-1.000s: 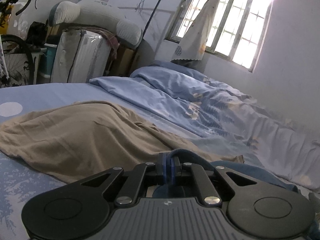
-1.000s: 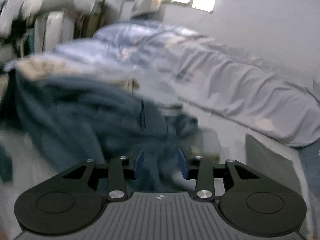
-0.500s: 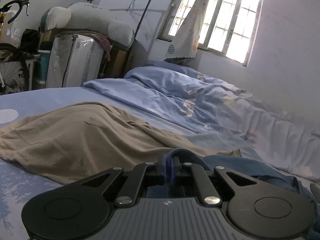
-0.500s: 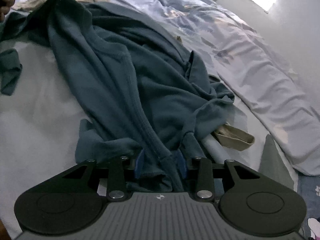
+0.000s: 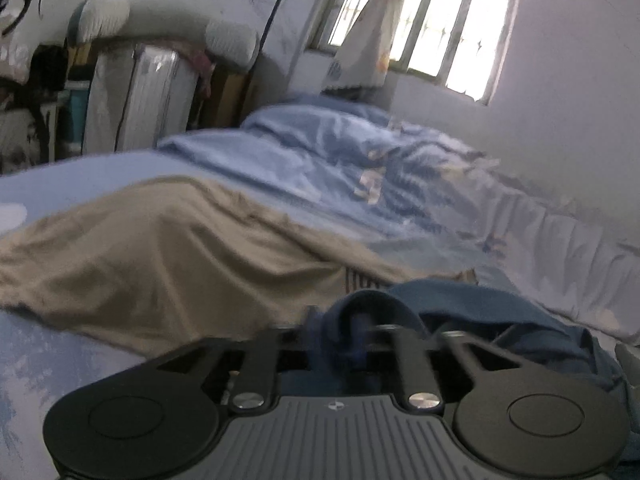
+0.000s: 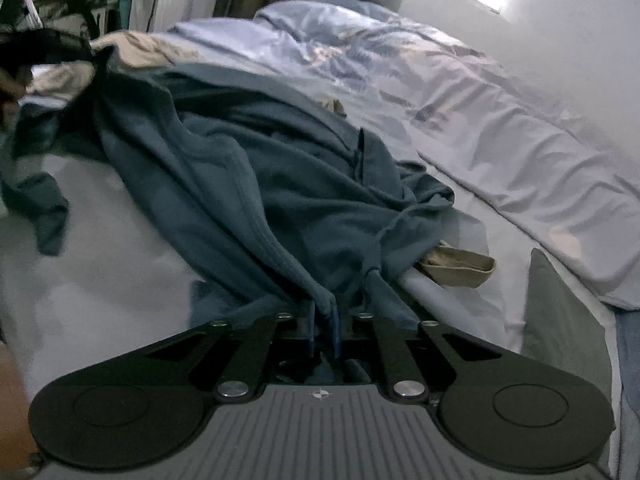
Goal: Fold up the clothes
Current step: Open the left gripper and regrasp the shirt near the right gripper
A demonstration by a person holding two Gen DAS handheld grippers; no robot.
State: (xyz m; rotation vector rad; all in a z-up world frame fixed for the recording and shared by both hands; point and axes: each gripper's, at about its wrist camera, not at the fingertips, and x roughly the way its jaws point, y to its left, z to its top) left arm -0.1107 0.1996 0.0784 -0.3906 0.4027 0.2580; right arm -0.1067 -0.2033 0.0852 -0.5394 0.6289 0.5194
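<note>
the left gripper point(image 5: 340, 328) has just been opening, a loop of the dark blue shirt point(image 6: 256, 184) loose between its jaws. at twelve o'clock lies a tan garment point(image 5: 160, 248). the right gripper point(image 6: 323, 320) has just closed, pinching the shirt's edge on the bed point(image 6: 120, 280).

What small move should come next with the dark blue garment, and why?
Probably lift the right hand-held gripper a little to pull the dark blue garment taut. Its jaws have just closed on a bunched fold of it, while the left hand-held gripper has just opened, with fabric still lying between its fingers. The garment lies crumpled on the bed, so it needs spreading before any fold.
</note>
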